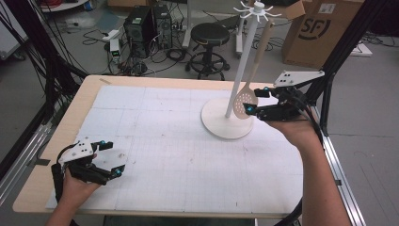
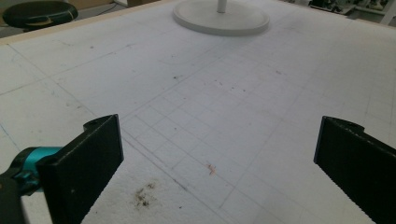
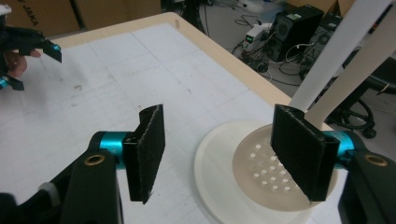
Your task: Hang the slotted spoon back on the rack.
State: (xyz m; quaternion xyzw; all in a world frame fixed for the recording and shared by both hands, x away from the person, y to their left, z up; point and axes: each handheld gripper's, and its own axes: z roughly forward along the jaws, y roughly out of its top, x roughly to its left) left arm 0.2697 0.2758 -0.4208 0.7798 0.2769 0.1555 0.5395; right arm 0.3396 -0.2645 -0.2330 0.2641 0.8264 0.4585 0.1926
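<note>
A white utensil stand [image 1: 225, 121] rises from a round base at the table's far right, its pole [image 1: 242, 61] topped with hooks. A beige slotted spoon [image 1: 245, 102] hangs from one hook, its perforated head just above the base. My right gripper [image 1: 252, 100] is held level right beside the spoon head, jaws apart. In the right gripper view the spoon head [image 3: 259, 172] lies beyond the right gripper [image 3: 219, 149], partly behind one jaw, and no pad presses on it. My left gripper [image 1: 115, 157] rests open at the near left over the bare mat, nothing between the jaws of the left gripper [image 2: 217, 158].
A white grid mat [image 1: 188, 150] covers the wooden table. Behind the table on the floor stand a black stool [image 1: 209, 47], computer cases [image 1: 143, 28] with cables and a cardboard box [image 1: 320, 30]. A black frame post [image 1: 346, 47] rises at the right edge.
</note>
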